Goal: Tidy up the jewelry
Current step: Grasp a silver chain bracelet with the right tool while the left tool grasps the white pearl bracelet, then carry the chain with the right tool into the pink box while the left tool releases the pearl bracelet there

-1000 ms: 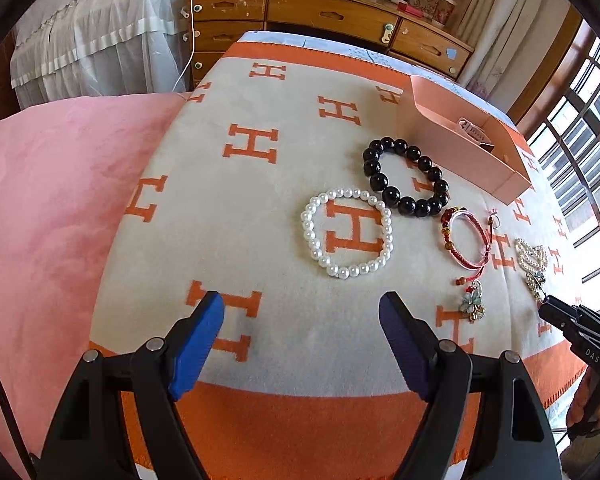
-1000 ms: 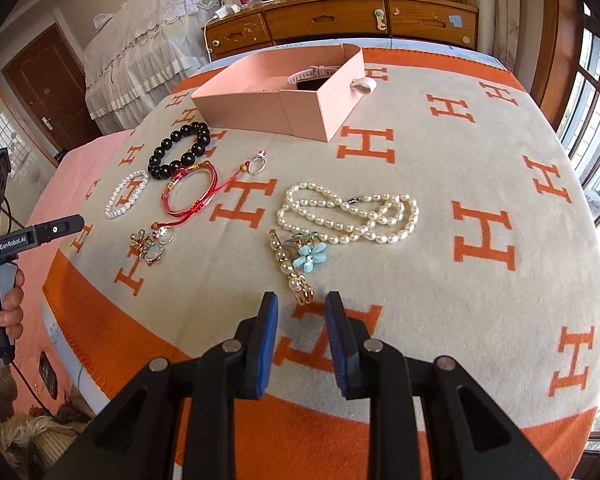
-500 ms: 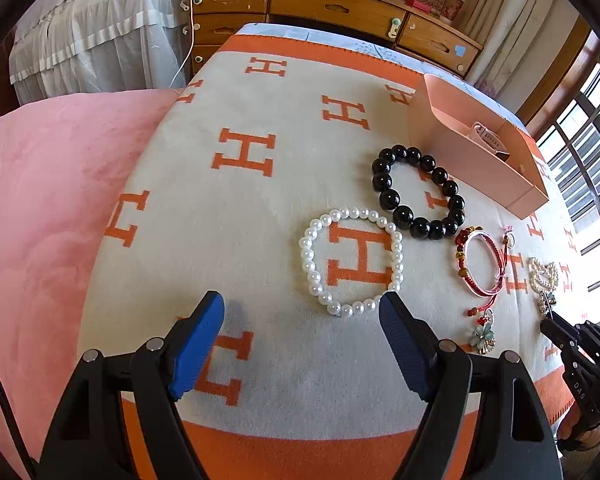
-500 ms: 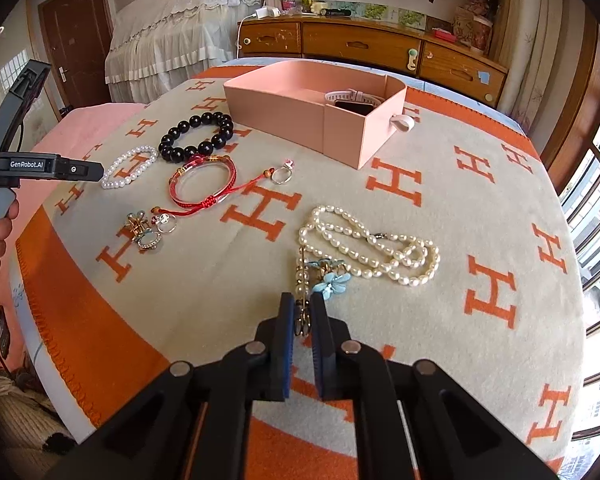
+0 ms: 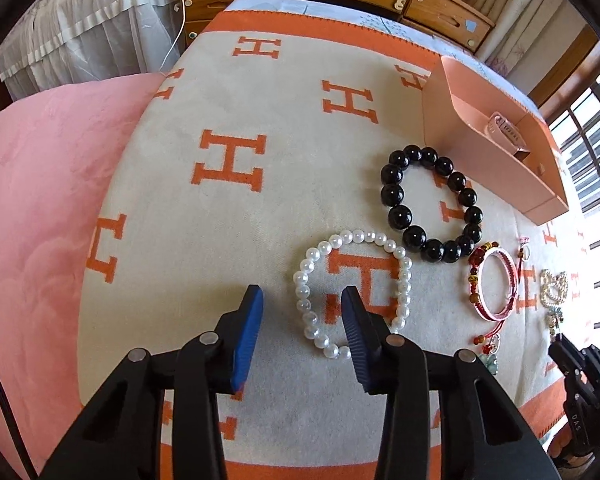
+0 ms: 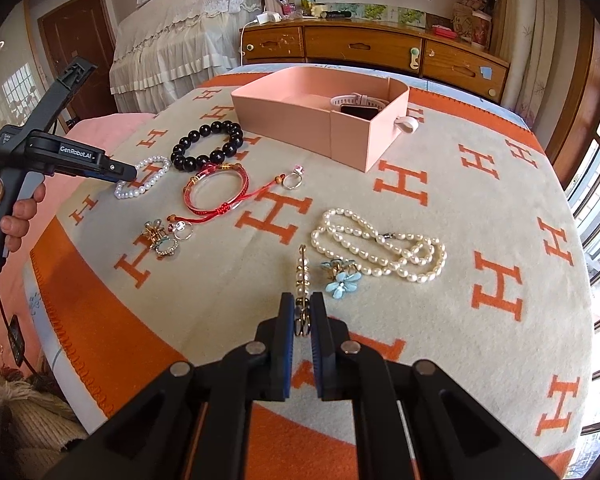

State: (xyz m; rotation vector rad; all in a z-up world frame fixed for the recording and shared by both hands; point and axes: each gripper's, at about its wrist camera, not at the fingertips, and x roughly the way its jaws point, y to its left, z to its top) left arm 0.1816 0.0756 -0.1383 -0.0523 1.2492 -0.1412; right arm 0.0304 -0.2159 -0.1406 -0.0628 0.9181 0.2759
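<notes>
A white pearl bracelet [image 5: 380, 237] lies on the orange-and-cream blanket [image 5: 228, 240]. My left gripper [image 5: 302, 300] hangs just over it with its jaws closing. The bracelet's left arc sits between the blue pads, which do not touch it. In the right wrist view, my right gripper [image 6: 302, 304] is shut on the near end of a gold pin with pearls [image 6: 302, 272], which rests on the blanket. Behind them stands an open pink box [image 6: 320, 120] with a white watch [image 6: 356, 102] inside.
A black bead bracelet [image 5: 396, 192], a red cord bracelet [image 6: 216, 170], a ring [image 6: 291, 181], a gold charm [image 6: 162, 240], a blue flower piece [image 6: 342, 284] and a pearl necklace [image 6: 380, 248] lie on the blanket. A wooden dresser [image 6: 360, 46] stands beyond.
My left gripper moved forward over the pearl bracelet and its jaws narrowed around the left arc. My right gripper closed from a small gap onto the gold pin.
</notes>
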